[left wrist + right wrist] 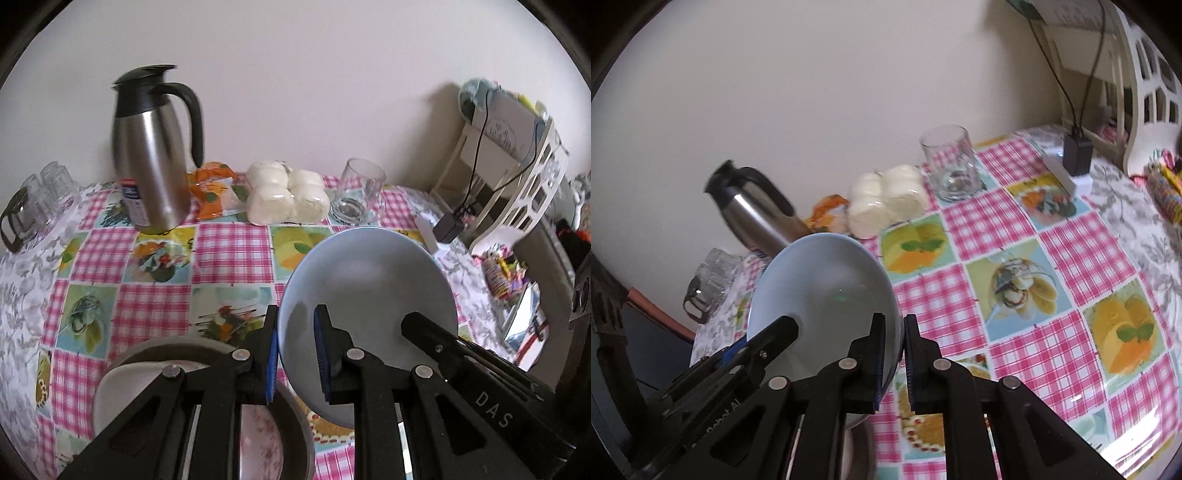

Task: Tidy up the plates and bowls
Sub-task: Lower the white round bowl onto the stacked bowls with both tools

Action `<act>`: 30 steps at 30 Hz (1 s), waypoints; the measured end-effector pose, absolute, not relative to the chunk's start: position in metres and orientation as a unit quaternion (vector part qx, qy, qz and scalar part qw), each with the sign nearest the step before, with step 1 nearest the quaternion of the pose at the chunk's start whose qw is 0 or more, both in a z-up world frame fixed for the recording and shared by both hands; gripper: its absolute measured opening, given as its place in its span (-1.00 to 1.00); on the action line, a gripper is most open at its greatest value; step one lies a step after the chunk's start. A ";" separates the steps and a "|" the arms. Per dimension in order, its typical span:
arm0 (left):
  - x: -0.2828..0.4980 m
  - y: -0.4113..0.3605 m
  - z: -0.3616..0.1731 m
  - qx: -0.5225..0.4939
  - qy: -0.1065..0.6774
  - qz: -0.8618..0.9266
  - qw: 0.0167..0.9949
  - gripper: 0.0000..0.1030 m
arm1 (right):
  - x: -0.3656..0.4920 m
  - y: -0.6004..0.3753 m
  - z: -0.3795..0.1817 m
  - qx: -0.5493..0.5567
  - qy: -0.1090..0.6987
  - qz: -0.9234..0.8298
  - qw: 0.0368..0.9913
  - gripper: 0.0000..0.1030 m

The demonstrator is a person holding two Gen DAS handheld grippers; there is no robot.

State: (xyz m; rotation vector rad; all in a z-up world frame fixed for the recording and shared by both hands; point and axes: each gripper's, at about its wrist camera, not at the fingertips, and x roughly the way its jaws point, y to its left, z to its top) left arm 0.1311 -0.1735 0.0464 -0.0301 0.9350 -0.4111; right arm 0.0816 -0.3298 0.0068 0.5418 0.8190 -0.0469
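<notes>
A light blue bowl [369, 295] is held in the air above the table, tilted on its side. My left gripper [295, 354] straddles its left rim with a gap between the pads and the rim. My right gripper [894, 354] is shut on the bowl's [827, 291] right rim. The right gripper's finger [436, 332] shows in the left wrist view, and the left gripper's finger [772, 336] shows in the right wrist view. Below the left gripper lies a stack of plates [122, 373], the top one with a pink flower pattern [258, 439].
On the checked tablecloth [232, 251] at the back stand a steel thermos jug [151, 155], an orange packet [214, 192], a bag of white buns [284, 195] and an empty glass [358, 192]. Glasses [40, 199] stand far left; a white chair [517, 177], a charger and clutter are on the right.
</notes>
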 end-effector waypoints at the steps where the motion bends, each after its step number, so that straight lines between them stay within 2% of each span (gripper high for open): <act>1: 0.128 -0.165 0.050 -0.021 0.445 -0.196 0.873 -0.64 | 0.079 -0.323 0.012 0.257 0.390 -0.017 0.884 -0.78; 17: 0.092 -0.069 0.062 -0.076 0.435 -0.156 0.884 -0.64 | 0.060 -0.234 0.025 0.207 0.394 0.055 0.894 -0.78; 30: 0.087 -0.039 0.040 -0.098 0.468 -0.133 0.868 -0.64 | 0.061 -0.197 0.011 0.166 0.429 0.066 0.885 -0.76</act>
